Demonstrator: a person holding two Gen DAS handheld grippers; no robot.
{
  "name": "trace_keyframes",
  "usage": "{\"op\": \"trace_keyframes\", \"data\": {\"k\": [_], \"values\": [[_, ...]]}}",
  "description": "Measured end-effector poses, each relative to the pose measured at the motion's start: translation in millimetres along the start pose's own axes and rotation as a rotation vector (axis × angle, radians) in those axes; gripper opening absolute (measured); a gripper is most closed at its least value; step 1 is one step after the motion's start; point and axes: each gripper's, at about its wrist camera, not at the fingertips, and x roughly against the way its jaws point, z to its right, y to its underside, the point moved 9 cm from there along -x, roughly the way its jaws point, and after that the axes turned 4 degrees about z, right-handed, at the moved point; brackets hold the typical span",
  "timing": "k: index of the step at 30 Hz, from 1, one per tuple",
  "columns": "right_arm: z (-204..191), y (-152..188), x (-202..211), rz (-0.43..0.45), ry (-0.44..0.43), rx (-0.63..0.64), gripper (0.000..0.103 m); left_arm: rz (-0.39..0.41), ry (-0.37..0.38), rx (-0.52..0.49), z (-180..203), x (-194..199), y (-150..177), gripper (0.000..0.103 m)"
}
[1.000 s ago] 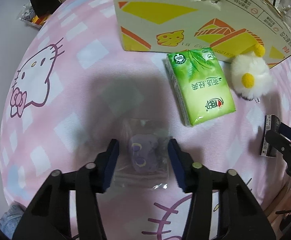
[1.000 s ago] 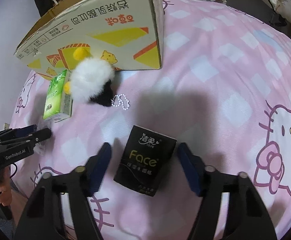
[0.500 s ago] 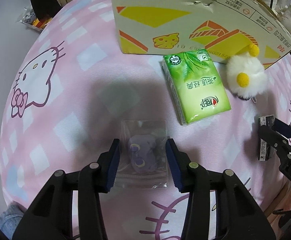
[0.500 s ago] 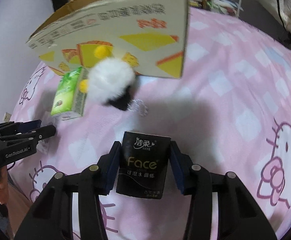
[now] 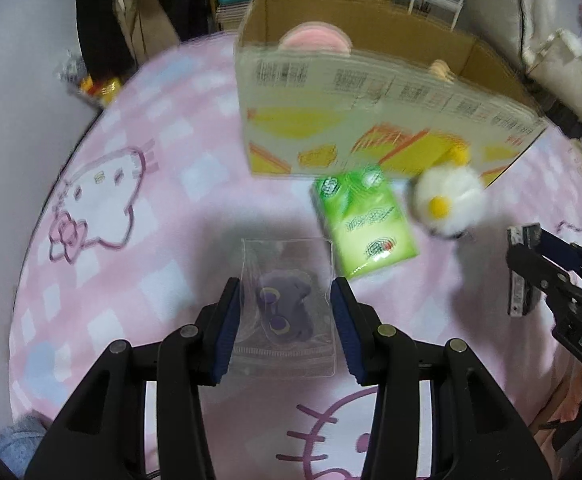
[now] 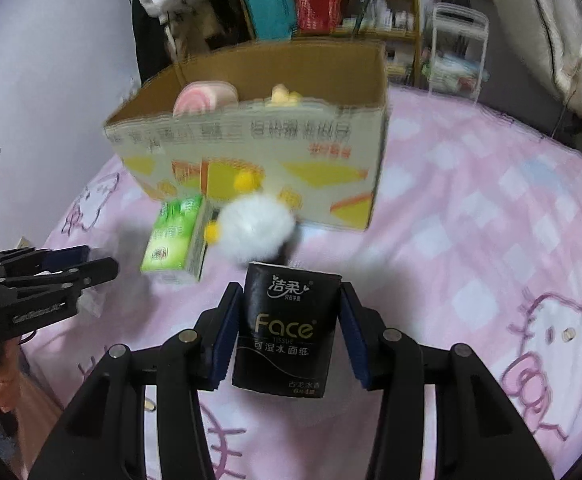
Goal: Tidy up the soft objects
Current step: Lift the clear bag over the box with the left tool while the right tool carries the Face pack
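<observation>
My left gripper [image 5: 287,312] is shut on a clear plastic bag [image 5: 287,280] holding a purple plush toy [image 5: 285,308], lifted off the pink bedspread. My right gripper [image 6: 287,320] is shut on a black Face tissue pack [image 6: 287,328], also raised. A green tissue pack [image 5: 365,224] and a white fluffy plush with yellow spots [image 5: 449,202] lie in front of the open cardboard box [image 5: 371,128]. The box [image 6: 259,160] holds a pink item [image 6: 205,98] and a yellow one [image 6: 285,96].
The pink Hello Kitty bedspread [image 5: 131,220] covers the bed. The right gripper's side shows at the right edge of the left wrist view [image 5: 559,280]. Shelves and a white rack [image 6: 455,52] stand behind the bed. A wall lies to the left.
Both grippers closed on their objects and rose. The box's open top and the room behind it came into view. The black pack and the bagged toy lifted off the bedspread.
</observation>
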Motion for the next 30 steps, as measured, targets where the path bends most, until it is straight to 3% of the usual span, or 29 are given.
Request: {"op": "trace_keyframes", "data": {"k": [8, 18, 30], "values": [[6, -32, 45, 0.217, -0.001, 0.007, 0.051, 0.289, -0.001, -0.008, 0, 68, -24, 0.044], [4, -64, 95, 0.406, -0.005, 0.054, 0.051, 0.533, -0.031, -0.006, -12, 119, -57, 0.044], [-4, -123, 124, 0.526, -0.007, 0.099, 0.051, 0.699, -0.028, -0.034, -10, 168, -108, 0.044]]}}
